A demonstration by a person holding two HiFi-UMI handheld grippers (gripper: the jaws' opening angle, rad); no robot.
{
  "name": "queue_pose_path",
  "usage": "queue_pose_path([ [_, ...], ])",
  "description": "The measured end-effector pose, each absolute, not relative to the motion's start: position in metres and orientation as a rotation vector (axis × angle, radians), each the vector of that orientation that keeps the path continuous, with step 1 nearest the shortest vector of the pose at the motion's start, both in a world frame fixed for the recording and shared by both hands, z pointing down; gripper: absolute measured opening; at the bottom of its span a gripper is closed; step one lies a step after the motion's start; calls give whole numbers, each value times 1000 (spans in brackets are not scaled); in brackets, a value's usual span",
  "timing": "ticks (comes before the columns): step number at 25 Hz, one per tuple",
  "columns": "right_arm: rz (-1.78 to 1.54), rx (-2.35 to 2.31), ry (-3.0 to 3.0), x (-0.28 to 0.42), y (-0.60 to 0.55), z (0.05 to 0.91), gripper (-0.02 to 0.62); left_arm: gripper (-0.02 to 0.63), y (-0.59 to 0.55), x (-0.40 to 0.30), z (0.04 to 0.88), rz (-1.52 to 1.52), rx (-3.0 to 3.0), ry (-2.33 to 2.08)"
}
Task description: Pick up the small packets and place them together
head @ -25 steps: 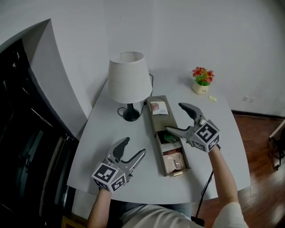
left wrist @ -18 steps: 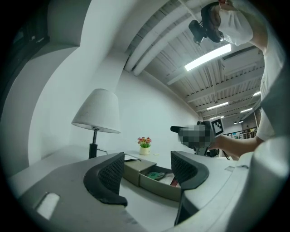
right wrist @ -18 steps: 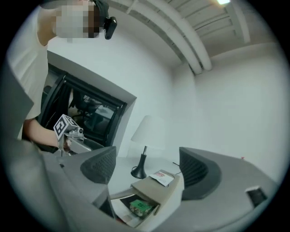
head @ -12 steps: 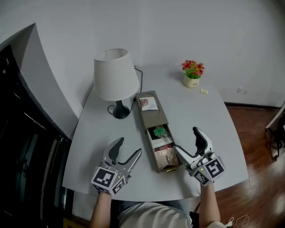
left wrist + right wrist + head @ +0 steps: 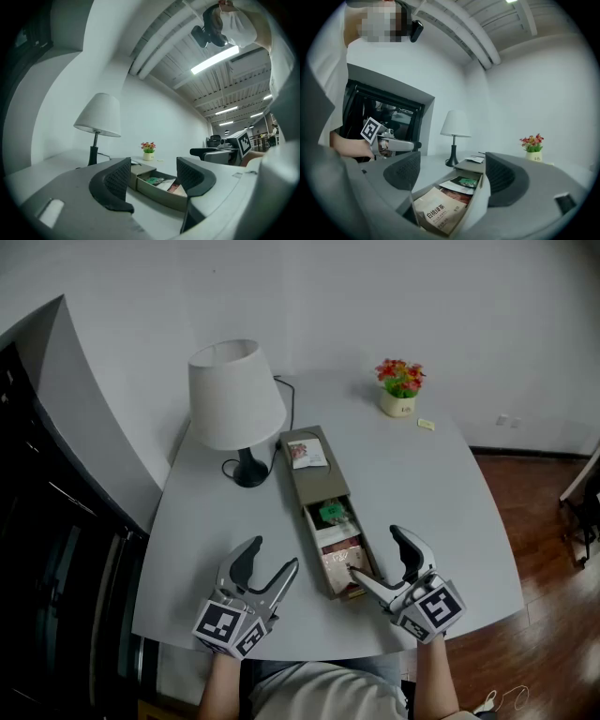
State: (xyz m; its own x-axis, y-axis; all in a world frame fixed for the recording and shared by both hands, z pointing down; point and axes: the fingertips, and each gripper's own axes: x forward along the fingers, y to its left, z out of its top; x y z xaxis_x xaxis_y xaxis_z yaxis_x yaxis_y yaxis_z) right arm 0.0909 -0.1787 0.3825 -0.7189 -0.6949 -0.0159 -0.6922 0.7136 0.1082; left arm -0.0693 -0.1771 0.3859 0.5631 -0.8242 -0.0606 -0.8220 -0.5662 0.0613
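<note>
The right hand-held gripper point(image 5: 375, 554) is released. Its jaws have just been closing a little but stand wide, and the pads press on nothing. Seen along them, the near end of the long, narrow grey-brown open box point(image 5: 314, 486) fills the gap. The brown kraft-paper packet point(image 5: 342, 563) lies just ahead of the tips and slightly to their left, in the box's nearest part. Beyond it, the dark green packet point(image 5: 331, 514) sits in the same row, and a white packet point(image 5: 305, 454) rests on the box's covered far end. The box's long axis runs away from the person across the pale grey tabletop point(image 5: 422, 484), so the packets line up roughly along this gripper's pointing direction. I judge the right side better placed. The left hand-held gripper point(image 5: 272, 556), also released and empty, sits well apart on the box's other side.
</note>
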Motion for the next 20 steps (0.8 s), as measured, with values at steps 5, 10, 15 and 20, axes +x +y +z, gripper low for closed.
queue_pose_path([
  [5,-227,1073,-2867,88,-176,384,426,307,-179,-72,388,-142,2732,-1461],
  [10,-339,923,-2736,83,-181,386,423,307,-179,-74,394,-125,2716,-1458],
  [15,-452,751,-2636,78,-203,385,330,307,-180,-78,398,-116,2697,-1468],
  [20,-533,579,-2518,60,-233,398,328,307,-181,-83,402,-112,2677,-1481],
])
